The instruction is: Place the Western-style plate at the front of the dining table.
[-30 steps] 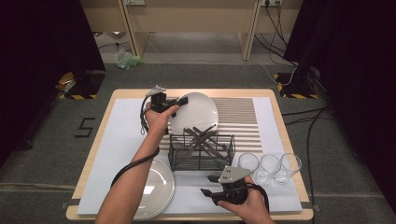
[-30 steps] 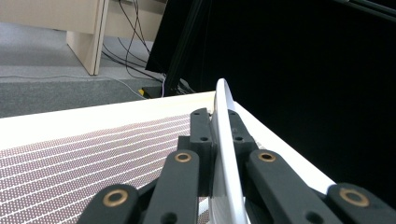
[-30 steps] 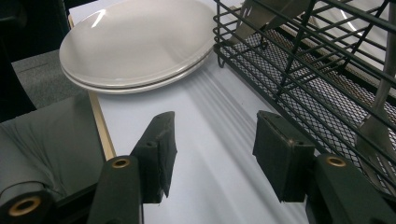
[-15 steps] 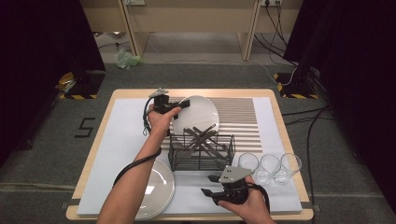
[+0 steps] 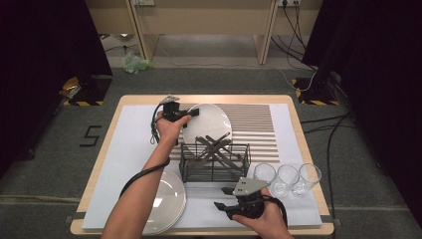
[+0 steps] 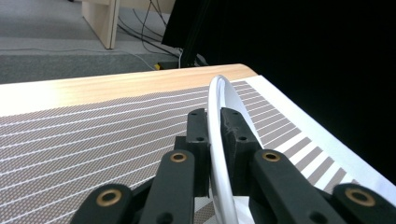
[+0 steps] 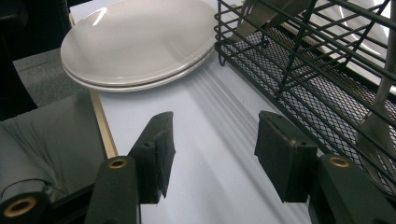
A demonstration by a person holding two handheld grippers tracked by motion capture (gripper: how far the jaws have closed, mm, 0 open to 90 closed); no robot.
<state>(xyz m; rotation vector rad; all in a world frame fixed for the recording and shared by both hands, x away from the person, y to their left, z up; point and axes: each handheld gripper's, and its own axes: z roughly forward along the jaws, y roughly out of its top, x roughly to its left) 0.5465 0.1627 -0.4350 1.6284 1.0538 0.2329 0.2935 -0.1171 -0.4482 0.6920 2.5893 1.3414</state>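
A white plate (image 5: pixel 206 122) stands on edge on the striped mat (image 5: pixel 259 124), just behind the black wire rack (image 5: pixel 214 159). My left gripper (image 5: pixel 193 113) grips its left rim. In the left gripper view the thin white rim (image 6: pixel 219 88) runs between the two pads of this gripper (image 6: pixel 215 116), which touch it on both sides; the jaws have just been opening slightly. My right gripper (image 5: pixel 224 199) rests at the table's near edge in front of the rack. Its jaws (image 7: pixel 212 140) stand open over the bare white sheet, having just widened a little, with nothing between them.
The rack (image 7: pixel 303 56) holds several crossed metal utensils (image 5: pixel 211 144). A stack of two plates (image 5: pixel 166 201) lies at the near left, seen also as plates (image 7: pixel 140 42). Three clear glasses (image 5: pixel 288 177) stand in a row right of the rack.
The left hand with the plate has edged very slightly toward the rack. The right hand has kept still.
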